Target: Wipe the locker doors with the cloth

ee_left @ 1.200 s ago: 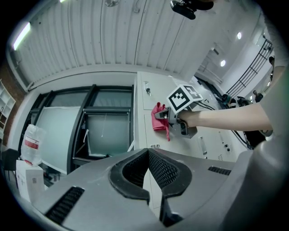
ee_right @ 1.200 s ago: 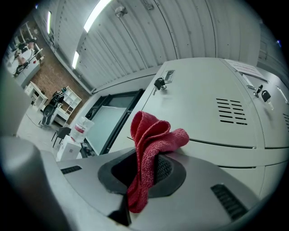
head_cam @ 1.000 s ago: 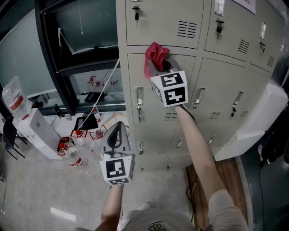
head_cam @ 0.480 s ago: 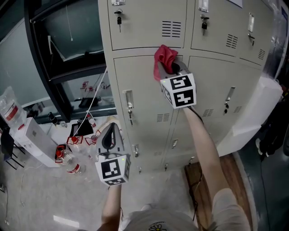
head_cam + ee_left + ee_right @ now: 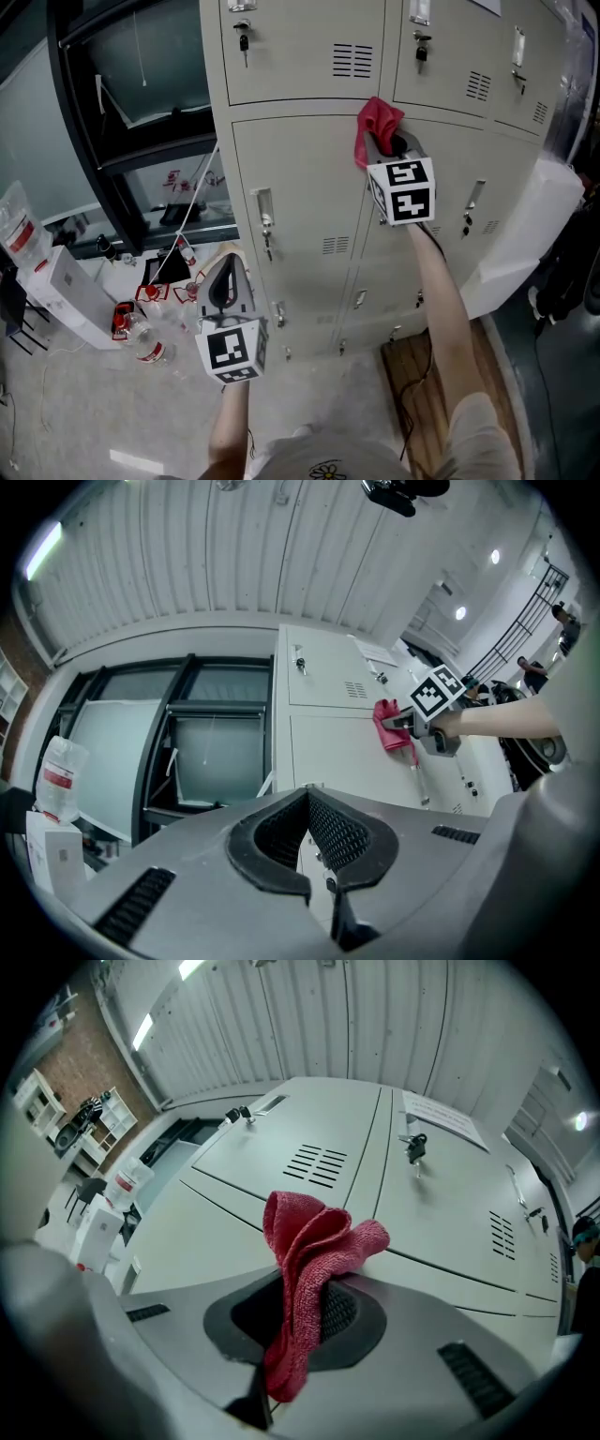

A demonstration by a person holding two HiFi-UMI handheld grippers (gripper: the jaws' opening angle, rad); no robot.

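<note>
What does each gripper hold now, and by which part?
The right gripper clamps the red terry cloth by its bunched middle. The left gripper, jaws together, holds nothing.

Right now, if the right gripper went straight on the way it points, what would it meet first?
The locker doors, close ahead; the cloth it grips sticks out in front and would press on them first. Whether the cloth already touches is unclear.

Two grey plastic tools, left gripper (image 5: 230, 270) and right gripper (image 5: 386, 142), have black ribbed pads (image 5: 347, 836). Each carries a white cube with black square markers (image 5: 234, 350). The person wears a grey short-sleeved top with a flower print (image 5: 323, 466).
</note>
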